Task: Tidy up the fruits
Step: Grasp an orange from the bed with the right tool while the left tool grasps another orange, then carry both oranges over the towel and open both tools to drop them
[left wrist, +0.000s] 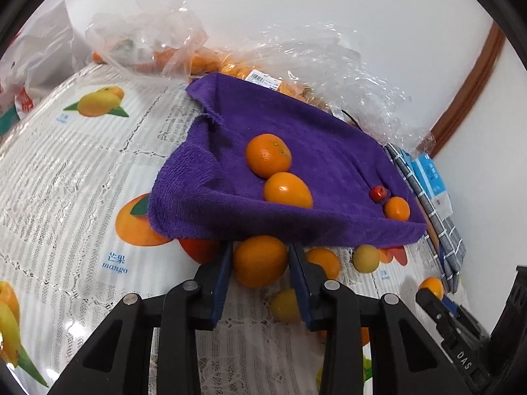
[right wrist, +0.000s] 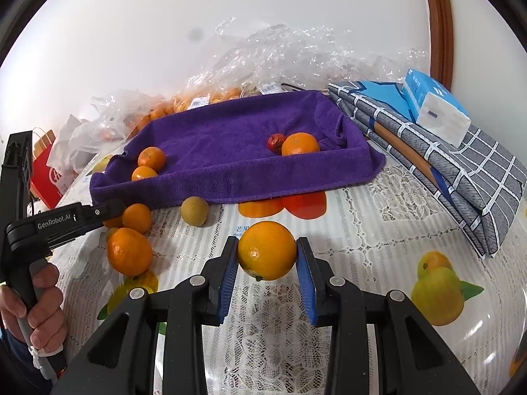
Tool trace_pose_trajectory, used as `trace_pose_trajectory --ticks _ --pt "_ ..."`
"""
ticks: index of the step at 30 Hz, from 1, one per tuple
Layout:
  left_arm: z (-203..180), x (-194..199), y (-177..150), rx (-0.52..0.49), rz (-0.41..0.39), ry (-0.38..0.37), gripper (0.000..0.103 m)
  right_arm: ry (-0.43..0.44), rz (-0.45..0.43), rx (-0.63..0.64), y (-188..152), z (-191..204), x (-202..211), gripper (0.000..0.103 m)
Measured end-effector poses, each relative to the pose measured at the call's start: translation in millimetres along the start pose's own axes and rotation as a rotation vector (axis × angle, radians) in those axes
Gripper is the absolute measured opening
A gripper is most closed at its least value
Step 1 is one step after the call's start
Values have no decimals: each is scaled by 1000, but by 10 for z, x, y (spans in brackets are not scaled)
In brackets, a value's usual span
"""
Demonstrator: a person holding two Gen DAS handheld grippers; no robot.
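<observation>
Left wrist view: left gripper (left wrist: 260, 263) clamped on an orange (left wrist: 260, 261) at the purple towel's (left wrist: 296, 138) near edge, above the bench (left wrist: 82, 171).

Right wrist view: right gripper (right wrist: 266, 256) clamped on another orange (right wrist: 266, 250), short of the towel; only here, a hand (right wrist: 36, 309) holding the left gripper.
</observation>
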State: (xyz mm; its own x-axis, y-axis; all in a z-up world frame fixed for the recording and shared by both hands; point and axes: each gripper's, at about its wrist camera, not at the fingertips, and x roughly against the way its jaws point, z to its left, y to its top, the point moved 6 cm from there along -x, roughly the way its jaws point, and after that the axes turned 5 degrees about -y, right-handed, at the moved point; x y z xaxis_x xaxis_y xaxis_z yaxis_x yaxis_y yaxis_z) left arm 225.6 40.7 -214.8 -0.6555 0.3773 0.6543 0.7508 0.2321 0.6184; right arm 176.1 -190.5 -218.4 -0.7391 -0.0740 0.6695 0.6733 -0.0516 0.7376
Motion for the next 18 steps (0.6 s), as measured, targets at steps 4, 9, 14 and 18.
trace_pose_trajectory --ticks 4,9,14,18 --pt "-36 106 44 -9 -51 -17 33 0 -3 2 -1 3 5 35" --pt "17 230 114 28 -95 -59 33 30 -30 -6 13 -10 52 35" --pt "12 384 179 37 -165 -87 33 27 -49 -21 27 -41 90 35" --pt "25 452 225 46 -184 -97 33 30 -33 -13 30 -29 69 35"
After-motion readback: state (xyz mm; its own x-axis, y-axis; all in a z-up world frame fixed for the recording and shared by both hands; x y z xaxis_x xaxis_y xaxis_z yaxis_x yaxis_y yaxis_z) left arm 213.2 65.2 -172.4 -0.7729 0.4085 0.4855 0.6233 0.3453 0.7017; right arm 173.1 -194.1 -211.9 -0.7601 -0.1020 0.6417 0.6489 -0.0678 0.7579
